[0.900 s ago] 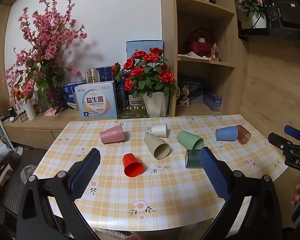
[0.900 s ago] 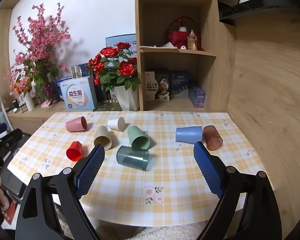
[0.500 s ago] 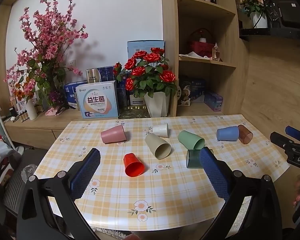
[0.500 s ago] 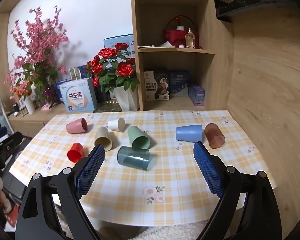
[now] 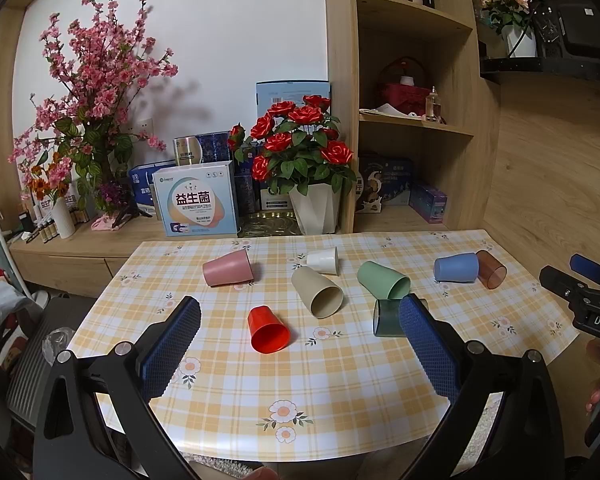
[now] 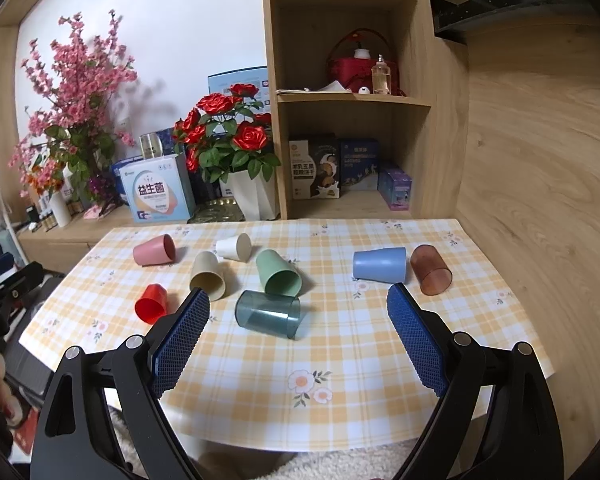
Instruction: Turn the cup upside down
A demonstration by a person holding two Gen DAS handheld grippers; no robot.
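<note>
Several cups lie on their sides on the checked table (image 5: 340, 392): pink (image 5: 227, 268), white (image 5: 322, 260), beige (image 5: 317, 292), red (image 5: 268, 329), green (image 5: 383, 279), dark teal (image 6: 268, 313), blue (image 6: 379, 265) and brown (image 6: 431, 269). My left gripper (image 5: 299, 314) is open and empty above the near table edge, in front of the red cup. My right gripper (image 6: 298, 308) is open and empty, in front of the teal cup. The teal cup is partly hidden behind the left gripper's right finger (image 5: 428, 348).
A white pot of red roses (image 5: 300, 160) and boxes (image 5: 198, 204) stand behind the table. A wooden shelf unit (image 6: 352, 92) rises at the back right. A wood wall (image 6: 540, 160) runs along the table's right side.
Both grippers have drifted slightly; the scene shifts a little in both views. The cups have not moved and both grippers stay open.
</note>
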